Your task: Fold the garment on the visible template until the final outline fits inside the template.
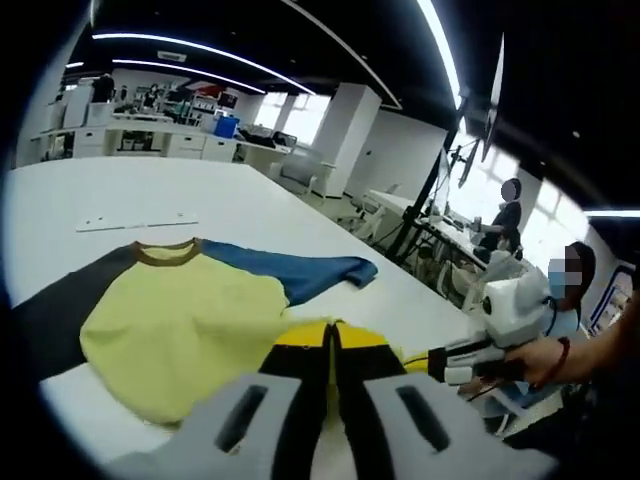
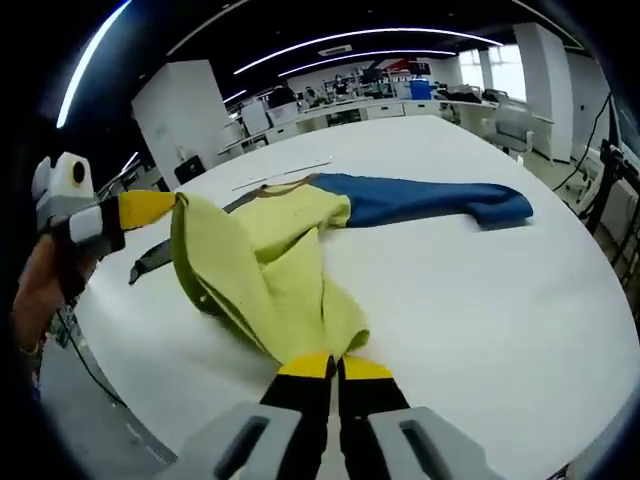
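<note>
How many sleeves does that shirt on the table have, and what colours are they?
2. A blue sleeve lies stretched out flat on the white table. A dark grey sleeve lies on the opposite side of the yellow shirt body, partly hidden under lifted fabric in the right gripper view.

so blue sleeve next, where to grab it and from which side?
Take the blue sleeve at its cuff end: it lies flat and stretched out on the white table, away from the yellow body both grippers are shut on. Probably come in from the open table beyond the cuff, jaws low, pinching the edge.
</note>
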Tool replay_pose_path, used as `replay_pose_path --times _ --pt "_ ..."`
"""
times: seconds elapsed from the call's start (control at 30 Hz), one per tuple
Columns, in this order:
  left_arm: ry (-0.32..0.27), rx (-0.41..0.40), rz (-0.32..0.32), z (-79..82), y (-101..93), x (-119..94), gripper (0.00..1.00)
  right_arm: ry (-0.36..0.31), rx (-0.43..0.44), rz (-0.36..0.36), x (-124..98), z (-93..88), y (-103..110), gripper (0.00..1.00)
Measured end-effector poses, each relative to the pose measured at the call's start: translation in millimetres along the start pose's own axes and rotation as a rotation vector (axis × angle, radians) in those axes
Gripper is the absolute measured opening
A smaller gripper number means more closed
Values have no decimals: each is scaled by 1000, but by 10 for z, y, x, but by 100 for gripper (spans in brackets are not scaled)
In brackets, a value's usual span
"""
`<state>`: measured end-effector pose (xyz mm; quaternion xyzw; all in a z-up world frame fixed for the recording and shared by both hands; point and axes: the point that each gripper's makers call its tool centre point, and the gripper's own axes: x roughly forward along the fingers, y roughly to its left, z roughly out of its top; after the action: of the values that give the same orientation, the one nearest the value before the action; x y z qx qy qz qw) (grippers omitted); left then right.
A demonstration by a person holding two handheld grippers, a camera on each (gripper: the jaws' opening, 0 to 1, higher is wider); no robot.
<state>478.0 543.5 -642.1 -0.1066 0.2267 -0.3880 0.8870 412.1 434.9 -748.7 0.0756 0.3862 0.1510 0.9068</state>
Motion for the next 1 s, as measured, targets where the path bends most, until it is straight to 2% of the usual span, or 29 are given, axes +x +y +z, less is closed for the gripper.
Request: replay_pose_path --times 0.1,0.23,0.63,0.87,1.0 --pt "6 38 9 21 15 141 0 2 -2 0 2 -15 3 0" --pt "25 33 -3 -15 26 294 0 10 7 0 22 -64 -4 0" --pt "113 48 -9 -280 120 675 0 44 21 -1 73 -173 -20 0" --pt "184 45 21 -542 213 762 0 53 5 -7 94 -202 -29 0" --pt "191 35 44 -590 259 717 0 53 12 -10 105 -220 -35 0"
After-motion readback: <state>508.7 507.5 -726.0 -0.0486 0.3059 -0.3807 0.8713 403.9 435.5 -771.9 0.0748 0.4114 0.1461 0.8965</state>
